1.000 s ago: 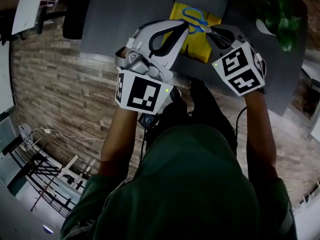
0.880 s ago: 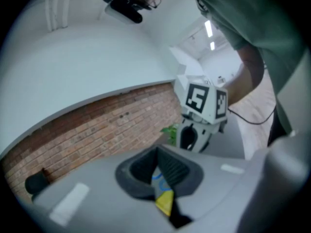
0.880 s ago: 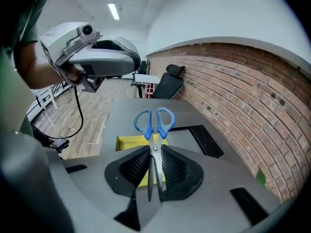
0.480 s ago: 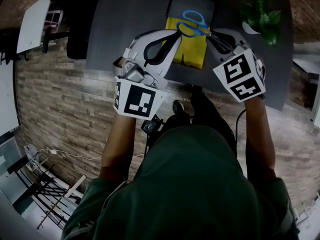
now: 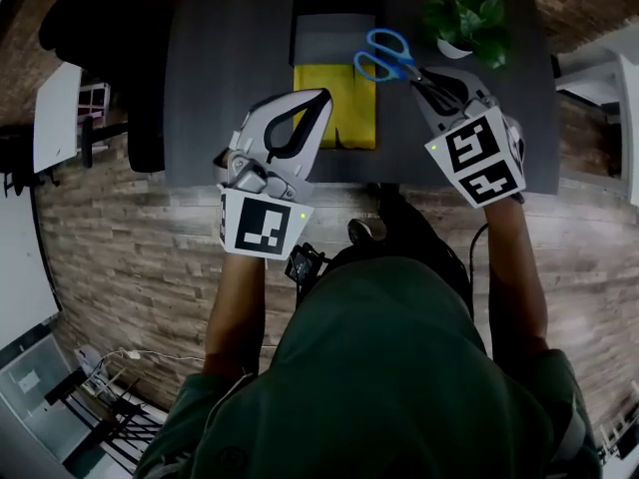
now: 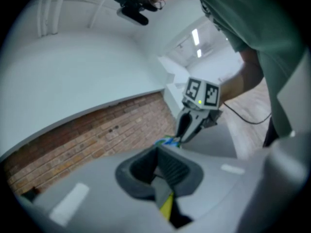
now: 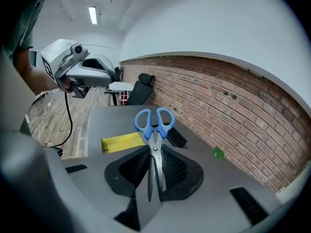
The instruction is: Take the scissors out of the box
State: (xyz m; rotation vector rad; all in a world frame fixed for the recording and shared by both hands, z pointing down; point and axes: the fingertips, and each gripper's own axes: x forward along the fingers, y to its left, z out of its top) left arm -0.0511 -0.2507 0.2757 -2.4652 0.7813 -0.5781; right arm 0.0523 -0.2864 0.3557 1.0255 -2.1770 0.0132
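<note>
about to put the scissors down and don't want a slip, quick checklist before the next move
1. Right gripper shut on the blades of the blue-handled steel scissors: ok.
2. Scissors clear of the dark-and-yellow rectangular box: ok.
3. Left gripper shut, empty, apart from the scissors: ok.
4. Bare dark grey table right of the box to land on: ok.
5. Small green potted plant out of the path: cannot tell.

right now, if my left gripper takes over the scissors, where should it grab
Take the scissors by the blue handles, likely from the left: the right gripper is shut on the blades, so only the handles jut free beyond it.
</note>
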